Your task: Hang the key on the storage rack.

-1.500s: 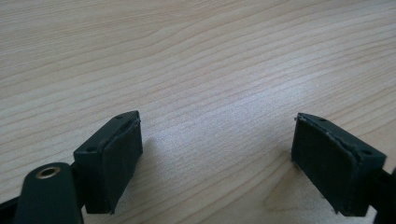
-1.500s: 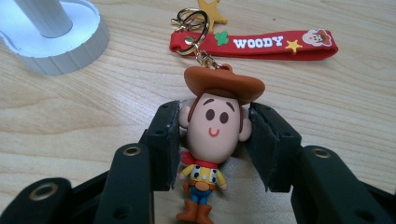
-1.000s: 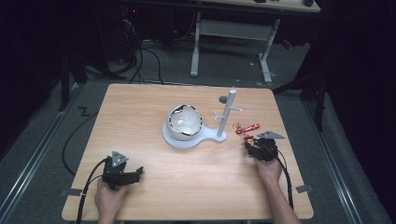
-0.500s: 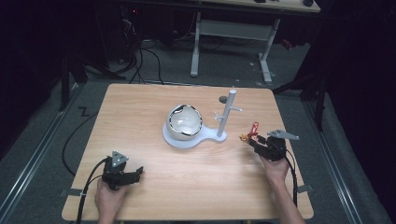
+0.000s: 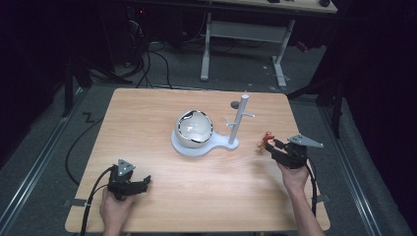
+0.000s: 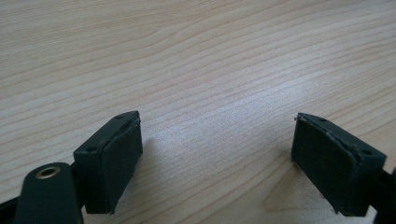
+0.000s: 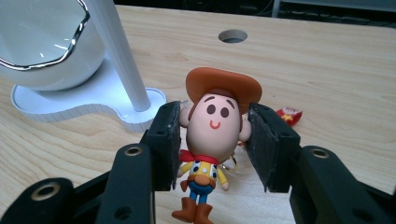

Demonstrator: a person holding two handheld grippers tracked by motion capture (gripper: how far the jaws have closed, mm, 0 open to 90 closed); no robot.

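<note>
Wooden table (image 5: 147, 123) under us, and we have the cowboy figurine (image 7: 213, 140) pinched by its head in the right gripper (image 7: 214, 144), just right of the white stand (image 5: 237, 123). Our left gripper (image 6: 217, 158) rests spread wide over bare tabletop at the near left.

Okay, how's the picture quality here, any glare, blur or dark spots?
High view: dark surroundings, lit table, small soft cowboy figure. Right gripper view: figure sharp, glare on the white bowl. Left gripper view: sheen on the wood, jaws sharp, far grain soft.
</note>
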